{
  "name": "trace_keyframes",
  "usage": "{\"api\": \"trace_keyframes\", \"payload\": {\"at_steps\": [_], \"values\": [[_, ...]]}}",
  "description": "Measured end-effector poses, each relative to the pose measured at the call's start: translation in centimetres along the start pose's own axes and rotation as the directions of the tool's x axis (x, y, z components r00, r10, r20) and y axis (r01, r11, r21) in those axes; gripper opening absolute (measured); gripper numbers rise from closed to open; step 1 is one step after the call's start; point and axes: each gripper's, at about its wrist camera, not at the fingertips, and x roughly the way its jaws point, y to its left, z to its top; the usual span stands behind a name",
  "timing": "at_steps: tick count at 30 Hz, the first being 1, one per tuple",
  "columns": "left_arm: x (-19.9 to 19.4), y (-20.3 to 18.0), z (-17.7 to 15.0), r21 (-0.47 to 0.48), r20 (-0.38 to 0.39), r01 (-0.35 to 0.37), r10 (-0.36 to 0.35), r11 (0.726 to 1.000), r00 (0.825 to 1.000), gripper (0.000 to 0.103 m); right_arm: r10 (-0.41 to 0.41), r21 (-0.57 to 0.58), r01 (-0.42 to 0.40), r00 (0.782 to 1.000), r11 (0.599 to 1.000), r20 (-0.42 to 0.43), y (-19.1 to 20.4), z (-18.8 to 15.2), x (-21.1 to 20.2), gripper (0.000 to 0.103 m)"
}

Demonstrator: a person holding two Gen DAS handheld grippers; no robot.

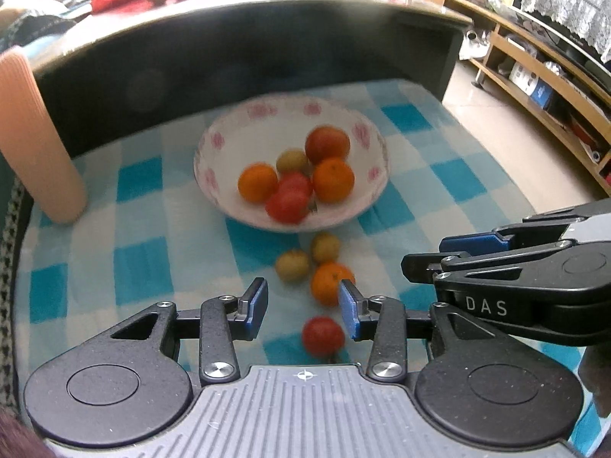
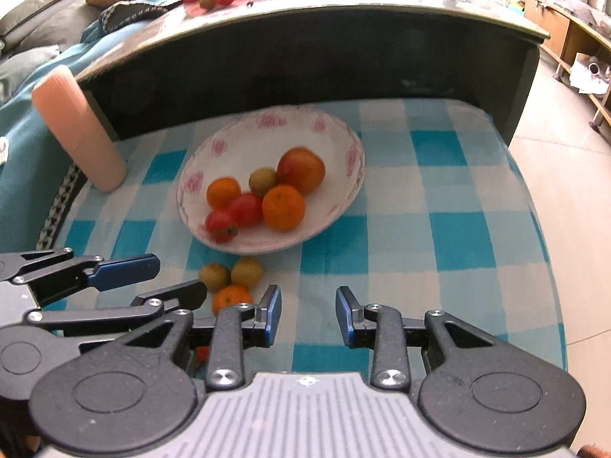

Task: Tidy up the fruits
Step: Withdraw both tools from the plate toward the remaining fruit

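The left gripper hung with its blue-padded jaws spread wide, gripping nothing, a small red tomato lying on the blue-and-white checked cloth between its fingers. Just beyond lay a loose orange mandarin and two small yellow-green fruits, near the white floral-rimmed ceramic bowl, which held more mandarins and tomatoes. The right gripper was likewise parted and empty above bare cloth. A ribbed peach-coloured cylinder stood left of the bowl.
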Motion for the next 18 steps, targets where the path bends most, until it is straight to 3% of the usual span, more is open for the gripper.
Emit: {"api": "trace_keyframes", "payload": {"at_steps": [11, 18], "values": [[1.1, -0.4, -2.4, 0.021, -0.042, 0.010, -0.009, 1.000, 0.999, 0.055, -0.001, -0.018, 0.000, 0.998, 1.000, -0.058, -0.3, -2.1, 0.6, 0.046], [2.1, -1.0, -2.7, 0.041, -0.048, 0.007, -0.005, 0.999, 0.999, 0.048, 0.010, -0.006, -0.010, 0.998, 1.000, -0.062, -0.8, -1.8, 0.9, 0.046]]}}
